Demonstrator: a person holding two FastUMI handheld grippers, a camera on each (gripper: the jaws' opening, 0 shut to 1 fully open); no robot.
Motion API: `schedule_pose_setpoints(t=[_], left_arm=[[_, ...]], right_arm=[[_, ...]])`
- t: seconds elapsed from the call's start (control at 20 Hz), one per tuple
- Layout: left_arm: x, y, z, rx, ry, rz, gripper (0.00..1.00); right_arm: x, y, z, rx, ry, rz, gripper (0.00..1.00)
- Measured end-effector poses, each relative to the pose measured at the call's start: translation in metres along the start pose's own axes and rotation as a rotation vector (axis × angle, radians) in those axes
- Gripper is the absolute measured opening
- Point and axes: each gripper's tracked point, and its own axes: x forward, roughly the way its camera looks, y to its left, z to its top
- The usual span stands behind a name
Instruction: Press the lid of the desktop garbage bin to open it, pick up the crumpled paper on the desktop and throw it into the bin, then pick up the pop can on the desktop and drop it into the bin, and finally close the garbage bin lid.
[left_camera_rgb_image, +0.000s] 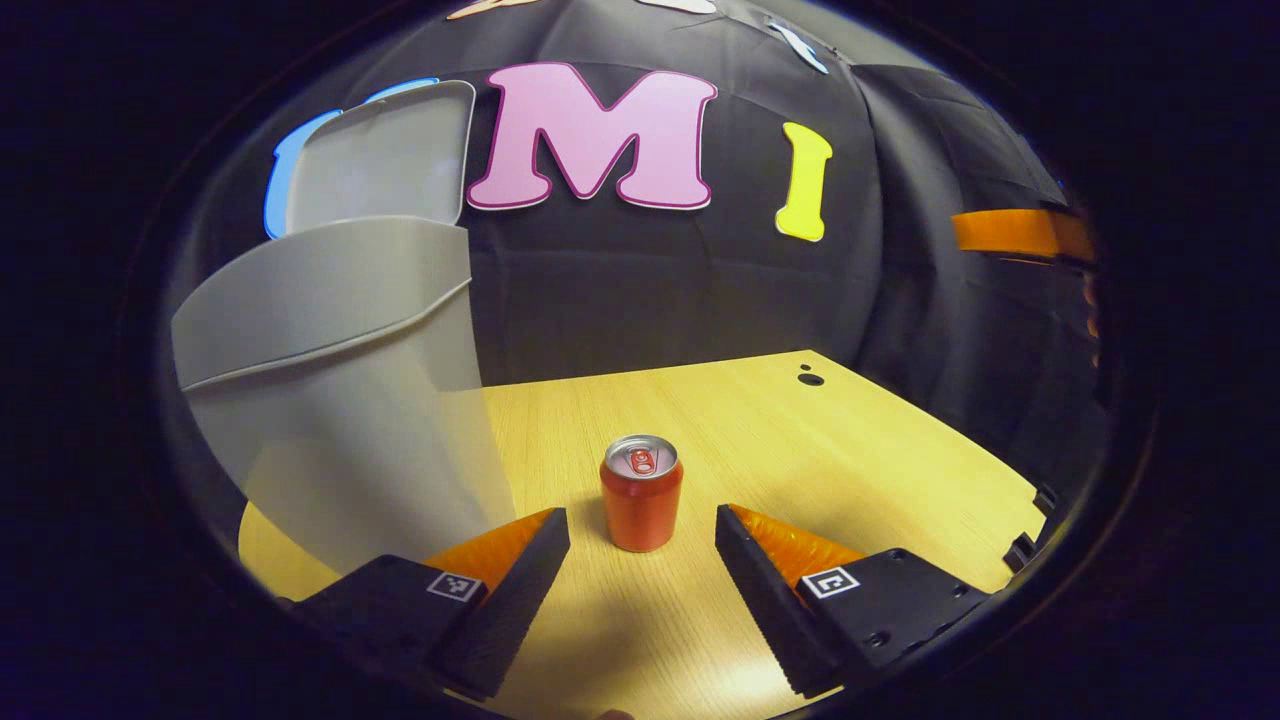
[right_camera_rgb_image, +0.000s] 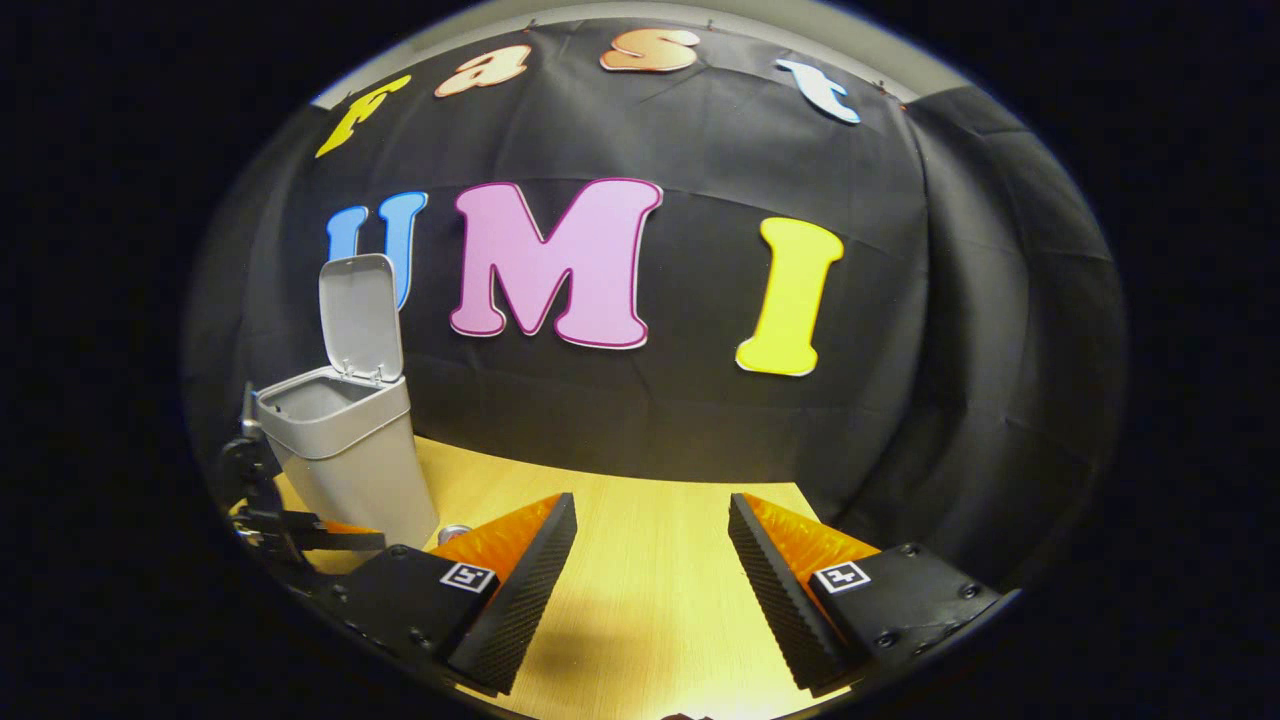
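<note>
A red pop can (left_camera_rgb_image: 641, 492) stands upright on the wooden table (left_camera_rgb_image: 860, 450), just ahead of my left gripper (left_camera_rgb_image: 640, 515), whose fingers are open on either side of it without touching it. The grey garbage bin (left_camera_rgb_image: 340, 400) stands close on the left with its lid (left_camera_rgb_image: 385, 155) raised. In the right gripper view the bin (right_camera_rgb_image: 350, 460) sits at the far left, its lid (right_camera_rgb_image: 360, 315) upright and its mouth open. The can's silver top (right_camera_rgb_image: 455, 533) peeks out beside it. My right gripper (right_camera_rgb_image: 650, 505) is open over bare table (right_camera_rgb_image: 650, 570), holding nothing.
My left gripper's frame (right_camera_rgb_image: 285, 530) shows at the bin's foot in the right gripper view. A small dark hole (left_camera_rgb_image: 810, 378) marks the table's far corner. Black brackets (left_camera_rgb_image: 1030, 520) line the table's right edge, and an orange strap (left_camera_rgb_image: 1010, 232) hangs on the right wall.
</note>
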Motion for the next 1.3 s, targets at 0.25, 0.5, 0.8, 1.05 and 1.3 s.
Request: schedule_pose_setpoints(t=[0.25,0.5,0.8,1.05,1.3], left_arm=[[0.051,-0.003,-0.018,0.011,0.027,0.006,1.00],[0.082,0.001,-0.029,0.023,0.036,0.033,1.00],[0.104,0.003,-0.033,-0.002,0.036,0.027,1.00],[0.106,0.003,-0.036,-0.003,0.060,0.027,0.90],[0.090,-0.008,-0.016,0.039,0.044,0.009,0.90]], right_arm=[[-0.024,-0.030,-0.041,-0.047,0.076,-0.075,0.99],[-0.028,-0.029,-0.067,-0.012,0.128,-0.069,0.99],[-0.029,-0.025,-0.087,-0.020,0.183,-0.049,0.99],[-0.029,-0.021,-0.088,-0.009,0.189,-0.039,0.99],[-0.034,-0.020,-0.084,0.012,0.178,-0.046,0.99]])
